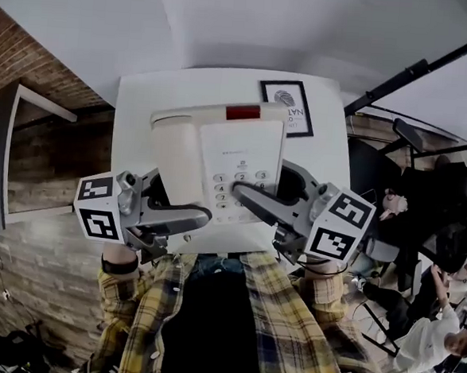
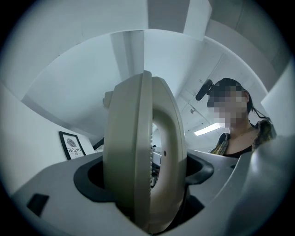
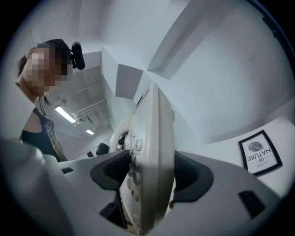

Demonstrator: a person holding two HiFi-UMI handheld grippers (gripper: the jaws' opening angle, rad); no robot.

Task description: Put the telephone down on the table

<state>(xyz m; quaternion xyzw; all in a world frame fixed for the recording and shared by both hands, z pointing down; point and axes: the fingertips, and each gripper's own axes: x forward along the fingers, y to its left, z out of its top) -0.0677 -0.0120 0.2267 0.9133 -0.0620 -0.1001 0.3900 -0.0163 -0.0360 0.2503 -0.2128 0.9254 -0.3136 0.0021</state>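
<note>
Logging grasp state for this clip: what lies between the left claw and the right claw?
The cream telephone, seen in the head view: the left claw grips its handset side, the right claw its keypad side.

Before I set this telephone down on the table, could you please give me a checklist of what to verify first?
1. Left tongs shut on the telephone's handset side: ok.
2. Right tongs shut on its keypad side: ok.
3. Handset seated on the telephone: ok, as far as the head view shows.
4. Framed picture clear of the landing spot on the table: cannot tell; the telephone's far corner overlaps it in the head view.
5. Gap between telephone and table: cannot tell.
</note>
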